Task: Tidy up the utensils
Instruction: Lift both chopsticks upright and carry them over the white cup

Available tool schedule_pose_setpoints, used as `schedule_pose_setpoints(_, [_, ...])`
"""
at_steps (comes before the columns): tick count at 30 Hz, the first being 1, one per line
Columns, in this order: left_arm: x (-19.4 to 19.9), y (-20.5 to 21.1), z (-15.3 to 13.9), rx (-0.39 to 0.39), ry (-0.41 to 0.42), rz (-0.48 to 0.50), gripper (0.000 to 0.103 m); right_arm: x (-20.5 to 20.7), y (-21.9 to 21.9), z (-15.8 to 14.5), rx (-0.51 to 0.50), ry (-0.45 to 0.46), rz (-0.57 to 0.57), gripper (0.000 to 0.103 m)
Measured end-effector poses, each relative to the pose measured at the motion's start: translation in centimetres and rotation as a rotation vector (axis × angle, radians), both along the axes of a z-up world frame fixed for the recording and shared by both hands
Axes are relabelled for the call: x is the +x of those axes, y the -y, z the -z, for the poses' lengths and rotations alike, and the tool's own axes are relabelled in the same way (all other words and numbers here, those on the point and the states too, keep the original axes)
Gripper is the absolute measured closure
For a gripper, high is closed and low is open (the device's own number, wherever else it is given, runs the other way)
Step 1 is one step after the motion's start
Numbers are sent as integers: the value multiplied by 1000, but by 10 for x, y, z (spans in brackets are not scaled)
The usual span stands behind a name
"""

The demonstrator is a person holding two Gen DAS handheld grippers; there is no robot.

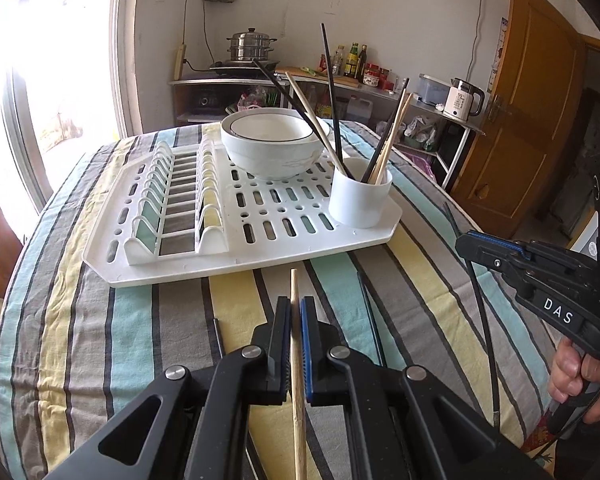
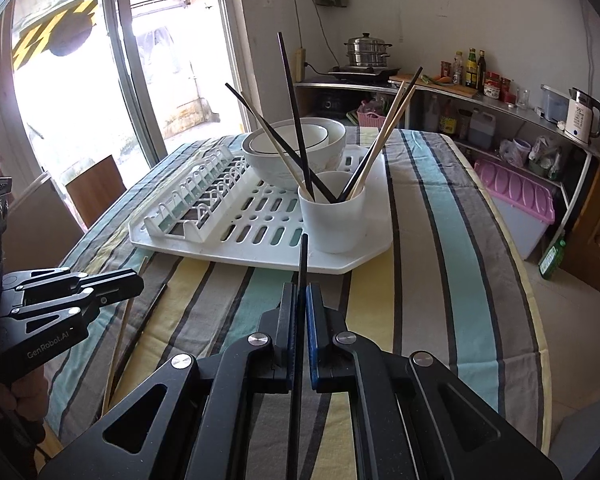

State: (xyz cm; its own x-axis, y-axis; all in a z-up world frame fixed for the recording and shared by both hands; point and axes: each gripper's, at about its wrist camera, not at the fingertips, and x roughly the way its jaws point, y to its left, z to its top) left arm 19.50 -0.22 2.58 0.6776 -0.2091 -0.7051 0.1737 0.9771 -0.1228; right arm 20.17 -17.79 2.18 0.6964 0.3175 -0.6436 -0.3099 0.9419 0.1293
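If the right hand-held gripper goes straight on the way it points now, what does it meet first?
Probably the white cup on the drying rack: the black chopstick clamped in the right hand-held gripper aims at its near wall, though depth is unclear.

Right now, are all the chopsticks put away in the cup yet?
Not yet. Several chopsticks, black and wooden, already stand in the white cup on the drying rack. In hand: the left gripper has its jaws shut on a wooden chopstick, and the right gripper on a black chopstick. Still left: at least one dark chopstick lies on the striped tablecloth.
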Motion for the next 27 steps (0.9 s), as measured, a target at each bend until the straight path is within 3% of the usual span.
schedule_pose_setpoints(11, [-34, 1, -58, -29, 157, 25, 99, -25, 15, -34, 55, 119, 15, 99])
schedule_pose_setpoints(27, [-51, 5, -83, -48, 220, 52, 99, -55, 27, -62, 80, 218, 40, 99])
